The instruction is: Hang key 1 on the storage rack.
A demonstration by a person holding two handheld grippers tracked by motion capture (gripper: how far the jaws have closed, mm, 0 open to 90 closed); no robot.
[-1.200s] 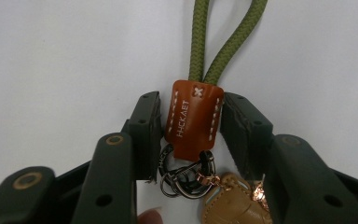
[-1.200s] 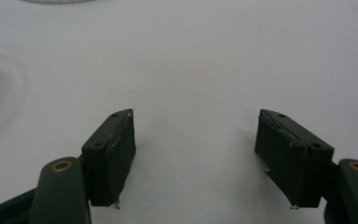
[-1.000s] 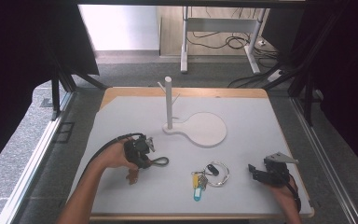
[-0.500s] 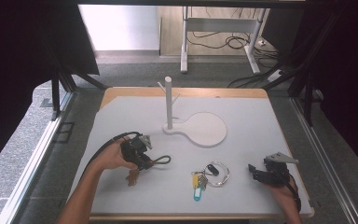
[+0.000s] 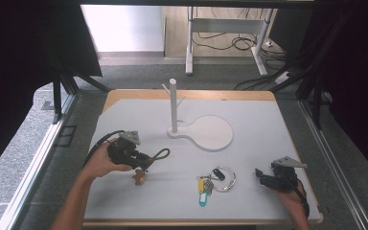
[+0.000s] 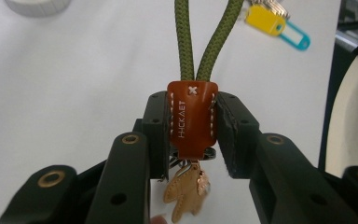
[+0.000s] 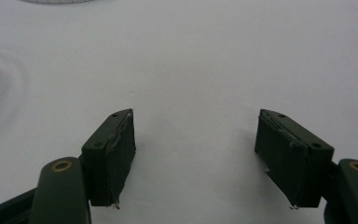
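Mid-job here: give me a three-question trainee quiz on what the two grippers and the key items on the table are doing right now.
1. True or false: the left gripper is shut on the orange leather tab with the olive green cord loop.
2. Which describes the right gripper? A) clamped on keys B) jaws open over bare table C) gripping the stand
3. Fill in: the bunch of keys with yellow and blue tags lies on the white table mat, nearer the ____ gripper.

Key: 1 true; 2 B; 3 right. The white peg stand with round base stands untouched behind.
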